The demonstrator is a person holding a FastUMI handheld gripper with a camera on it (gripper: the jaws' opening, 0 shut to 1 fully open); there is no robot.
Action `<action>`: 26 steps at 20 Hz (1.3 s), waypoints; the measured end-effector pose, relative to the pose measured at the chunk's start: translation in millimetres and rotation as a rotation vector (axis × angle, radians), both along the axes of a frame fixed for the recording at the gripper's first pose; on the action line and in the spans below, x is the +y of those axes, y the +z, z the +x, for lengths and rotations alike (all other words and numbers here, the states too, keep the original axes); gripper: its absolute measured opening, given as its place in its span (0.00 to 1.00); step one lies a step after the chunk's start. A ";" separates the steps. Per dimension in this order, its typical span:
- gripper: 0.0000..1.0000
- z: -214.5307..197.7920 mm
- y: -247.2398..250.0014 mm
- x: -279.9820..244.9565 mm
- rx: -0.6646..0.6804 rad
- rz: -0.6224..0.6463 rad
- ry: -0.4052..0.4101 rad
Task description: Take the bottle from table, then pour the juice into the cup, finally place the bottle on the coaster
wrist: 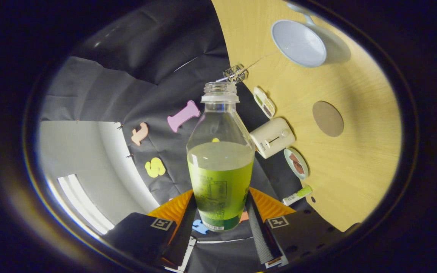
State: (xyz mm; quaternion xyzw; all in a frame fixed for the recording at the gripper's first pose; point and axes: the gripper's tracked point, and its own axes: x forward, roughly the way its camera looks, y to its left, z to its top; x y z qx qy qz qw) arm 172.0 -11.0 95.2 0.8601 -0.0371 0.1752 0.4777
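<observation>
While the gripper (pixel 220 212) pinches the clear uncapped bottle (pixel 220 159), green juice half fills it.
Beyond lie a white cup (pixel 300 43), round brown coaster (pixel 327 118) and toaster (pixel 272 137) on the wooden table (pixel 359 170).

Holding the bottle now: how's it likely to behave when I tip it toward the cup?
The bottle sits between the gripper fingers, which press its lower body. It looks about half full of green juice, so probably moderately heavy, with liquid shifting as it tilts. Its cap is off, so it will likely spill early. The thin clear plastic may flex or slip if squeezed.
</observation>
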 end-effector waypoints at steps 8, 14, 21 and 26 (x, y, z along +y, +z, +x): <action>0.75 0.5 6.3 -3.4 -0.018 0.049 -0.003; 0.75 -1.9 13.1 -7.2 -0.042 0.095 -0.005; 0.75 -2.5 14.0 -10.9 -0.057 0.111 -0.011; 0.75 -3.9 15.8 -11.5 -0.070 0.086 -0.023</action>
